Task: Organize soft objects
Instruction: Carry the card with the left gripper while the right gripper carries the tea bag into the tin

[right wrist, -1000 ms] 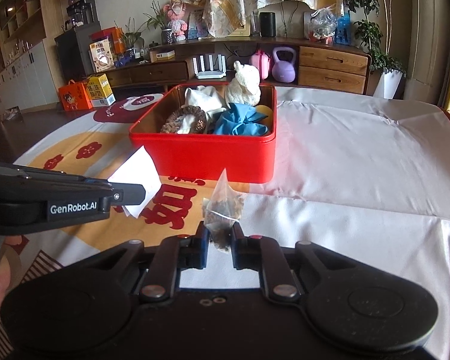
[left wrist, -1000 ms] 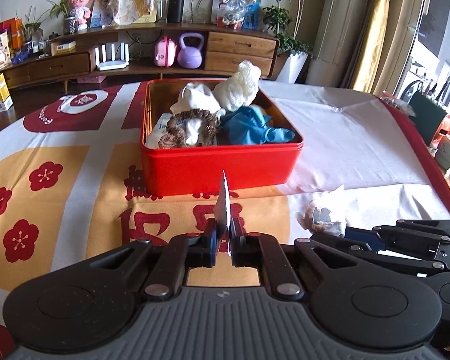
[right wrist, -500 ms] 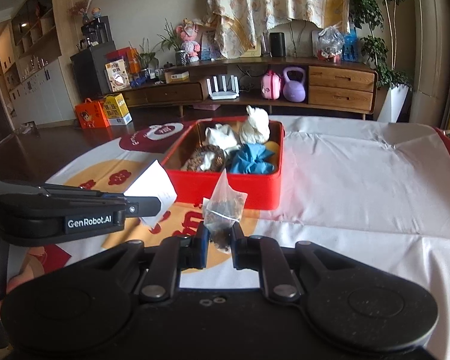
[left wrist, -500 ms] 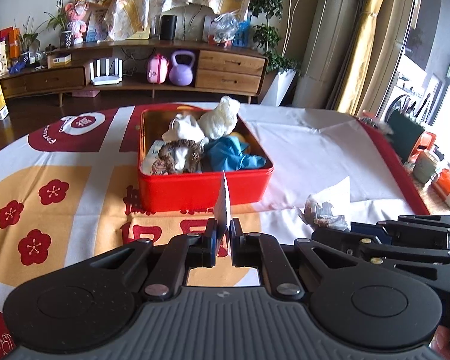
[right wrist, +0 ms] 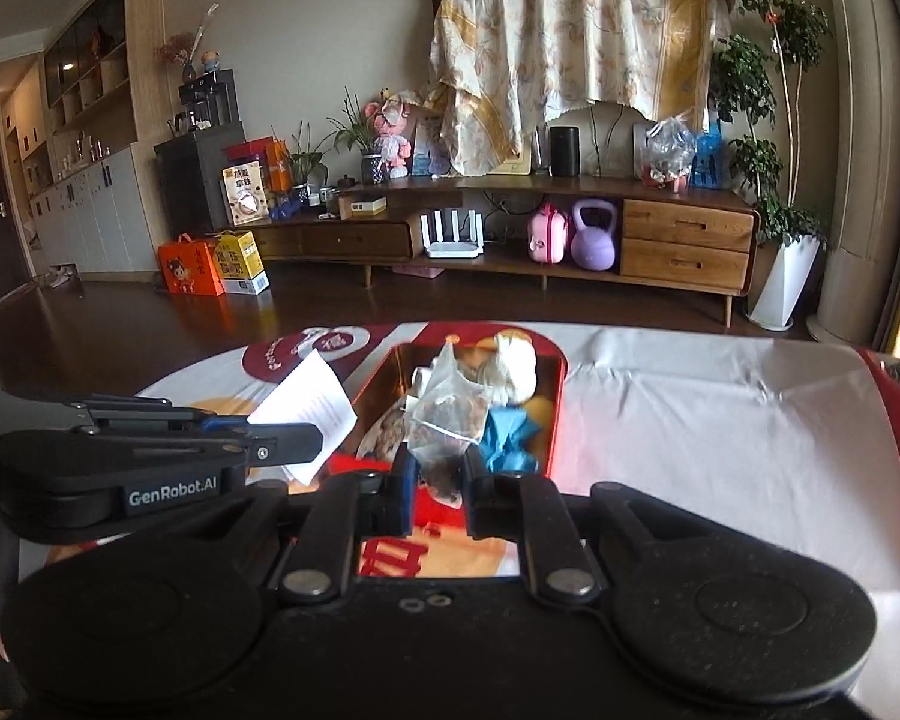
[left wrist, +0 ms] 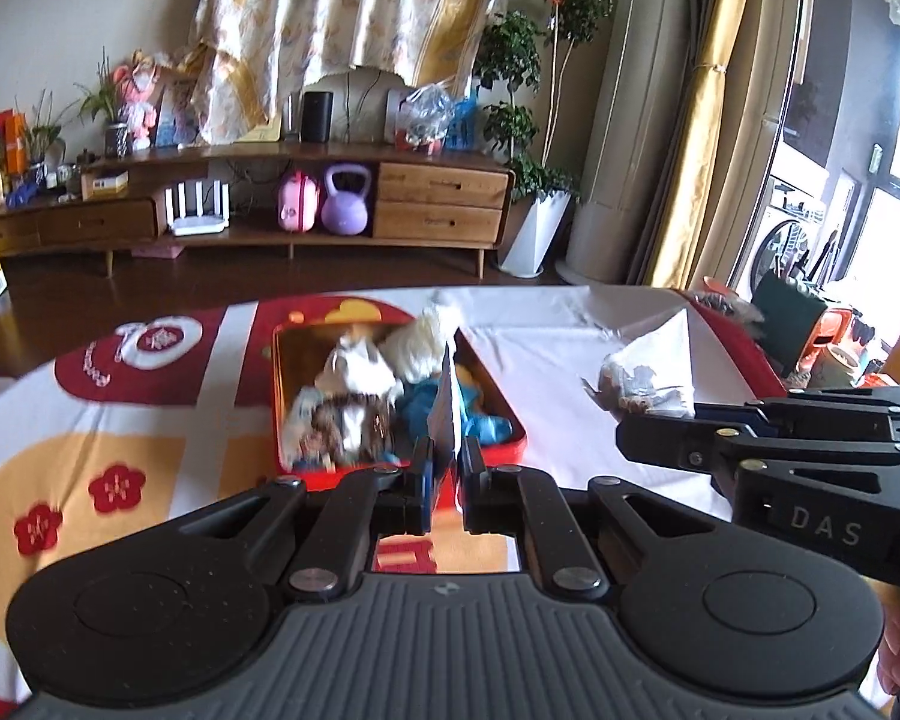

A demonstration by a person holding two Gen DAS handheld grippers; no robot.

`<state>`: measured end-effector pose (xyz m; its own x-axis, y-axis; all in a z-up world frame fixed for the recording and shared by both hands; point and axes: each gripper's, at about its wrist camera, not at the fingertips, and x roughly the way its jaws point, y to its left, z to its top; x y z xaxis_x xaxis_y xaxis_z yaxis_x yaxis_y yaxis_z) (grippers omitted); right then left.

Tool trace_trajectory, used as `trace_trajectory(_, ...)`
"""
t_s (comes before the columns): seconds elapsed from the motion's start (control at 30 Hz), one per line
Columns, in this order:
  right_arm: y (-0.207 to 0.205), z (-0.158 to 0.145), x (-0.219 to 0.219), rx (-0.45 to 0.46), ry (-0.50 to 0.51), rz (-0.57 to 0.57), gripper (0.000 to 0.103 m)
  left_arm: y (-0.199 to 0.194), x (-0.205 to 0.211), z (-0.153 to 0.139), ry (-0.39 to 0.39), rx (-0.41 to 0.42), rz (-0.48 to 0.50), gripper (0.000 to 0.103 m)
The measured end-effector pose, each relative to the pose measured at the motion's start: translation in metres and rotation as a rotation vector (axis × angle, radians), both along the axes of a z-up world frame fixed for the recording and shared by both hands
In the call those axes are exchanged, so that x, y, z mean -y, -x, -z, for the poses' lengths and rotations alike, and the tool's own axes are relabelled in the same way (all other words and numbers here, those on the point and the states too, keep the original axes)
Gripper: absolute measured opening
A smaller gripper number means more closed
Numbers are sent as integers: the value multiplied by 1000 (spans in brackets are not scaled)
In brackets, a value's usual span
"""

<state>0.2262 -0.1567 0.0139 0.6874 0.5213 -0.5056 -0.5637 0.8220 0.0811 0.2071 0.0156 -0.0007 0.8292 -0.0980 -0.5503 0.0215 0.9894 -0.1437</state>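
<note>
Both lifted well up off the tablecloth since a second ago. Left gripper pinched tight on white paper slip, right gripper clamped on clear sachet. Red tin of soft bits sits at 12 o'clock. Best carry level, release low inside. Wooden sideboard beyond.

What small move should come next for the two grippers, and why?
Probably carry both forward over the red tin and release. The right gripper is shut on a clear pouch, the left gripper on a white paper, both short of the tin.
</note>
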Motion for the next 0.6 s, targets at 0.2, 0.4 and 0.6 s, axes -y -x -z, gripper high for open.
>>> trace_trajectory(0.2, -31, 0, -13, 3, 12, 7, 13, -31, -12, -5, -6, 4, -9, 9)
trace_trajectory(0.4, -61, 18, -23, -7, 47, 22, 13, -66, -27, 5, -5, -34, -32, 9)
trace_trajectory(0.6, -86, 35, -32, -38, 61, 28, 13, -94, -36, 25, -11, -74, -49, 9)
